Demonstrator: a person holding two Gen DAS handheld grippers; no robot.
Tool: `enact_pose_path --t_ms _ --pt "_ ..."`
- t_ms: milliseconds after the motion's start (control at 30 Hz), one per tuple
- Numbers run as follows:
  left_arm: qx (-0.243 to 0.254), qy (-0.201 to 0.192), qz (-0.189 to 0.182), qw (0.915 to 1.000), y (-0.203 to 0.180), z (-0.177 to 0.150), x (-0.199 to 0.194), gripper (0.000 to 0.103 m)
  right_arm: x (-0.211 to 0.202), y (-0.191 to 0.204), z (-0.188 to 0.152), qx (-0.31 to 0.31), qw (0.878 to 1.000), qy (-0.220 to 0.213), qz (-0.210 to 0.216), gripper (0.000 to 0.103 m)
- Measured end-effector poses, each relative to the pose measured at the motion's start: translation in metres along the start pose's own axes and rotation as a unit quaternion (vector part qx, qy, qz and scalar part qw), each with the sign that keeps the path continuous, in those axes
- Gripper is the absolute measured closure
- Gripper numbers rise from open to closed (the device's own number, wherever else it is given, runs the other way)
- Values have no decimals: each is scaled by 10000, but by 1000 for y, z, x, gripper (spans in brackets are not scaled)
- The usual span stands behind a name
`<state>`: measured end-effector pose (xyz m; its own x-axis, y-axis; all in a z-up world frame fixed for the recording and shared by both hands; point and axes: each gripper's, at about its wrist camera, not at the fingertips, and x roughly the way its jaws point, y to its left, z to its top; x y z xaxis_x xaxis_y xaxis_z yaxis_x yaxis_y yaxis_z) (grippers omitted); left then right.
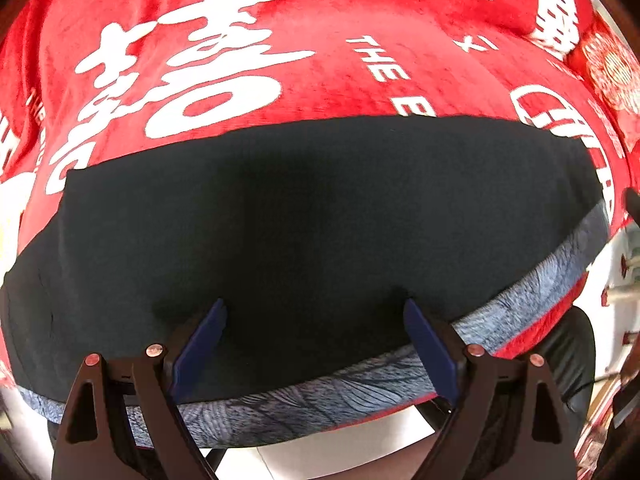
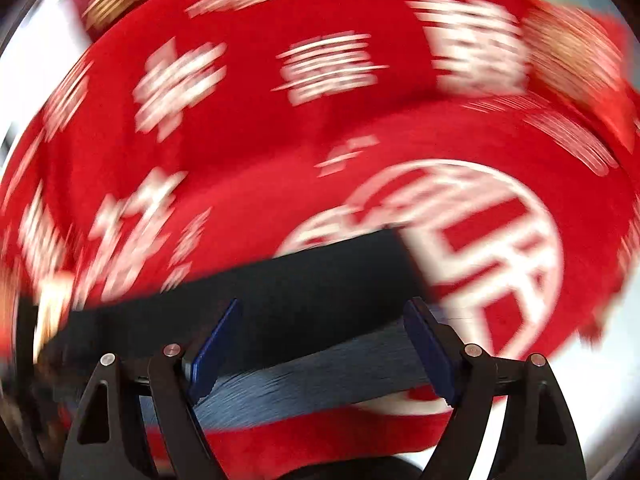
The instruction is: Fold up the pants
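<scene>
Black pants [image 1: 300,208] lie flat on a red blanket [image 1: 320,20] printed with white characters. A grey patterned waistband [image 1: 540,284] runs along their near edge. My left gripper [image 1: 314,308] points down over the pants just inside the waistband, its blue pads wide apart and gripping nothing. The right wrist view is heavily blurred. It shows an end of the pants [image 2: 300,280] with the waistband [image 2: 320,376] on the blanket [image 2: 260,140]. My right gripper [image 2: 323,306] is open above that end, pads clear of the cloth.
The blanket's near edge ends just behind the waistband, with a pale floor [image 1: 340,452] below it. A dark rounded object [image 1: 572,352] and white furniture [image 1: 628,272] stand at the right. More red blanket stretches away beyond the pants.
</scene>
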<state>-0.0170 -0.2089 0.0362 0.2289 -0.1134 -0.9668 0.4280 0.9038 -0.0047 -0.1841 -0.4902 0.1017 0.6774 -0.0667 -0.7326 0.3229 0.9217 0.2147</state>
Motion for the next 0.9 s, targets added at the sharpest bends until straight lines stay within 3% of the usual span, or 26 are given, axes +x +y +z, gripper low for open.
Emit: enact_pose_path --t_ms 100,233,300,367,433,567,633,767,900 --pt "66 -10 141 9999 -2 -3 1 11 16 54 -17 -942 9944 291 388 19" --pt "-7 6 101 9999 2 -5 6 8 53 83 -40 -1513 9821 1102 218 19" --pt "8 -27 119 9999 1 -5 8 7 70 86 -45 -1519 9789 1367 18 19" --pt "-1 -65 147 9999 2 -5 9 4 70 77 -44 -1478 9797 1356 -58 9" --pt "-78 -53 133 9999 6 -6 12 0 72 65 -43 -1440 9784 1384 -529 3" --pt "-55 -113 108 9999 8 -6 12 0 73 30 -35 -682 9834 1590 -541 3" --pt "-66 -121 99 9999 8 -6 12 0 66 35 -28 -801 9841 1445 -651 3" --pt "-75 -157 45 9998 11 -6 10 0 63 77 -21 -1127 9860 1221 -141 3" --pt "-117 -210 193 9995 24 -12 9 1 80 127 -30 -1678 9756 1342 445 3"
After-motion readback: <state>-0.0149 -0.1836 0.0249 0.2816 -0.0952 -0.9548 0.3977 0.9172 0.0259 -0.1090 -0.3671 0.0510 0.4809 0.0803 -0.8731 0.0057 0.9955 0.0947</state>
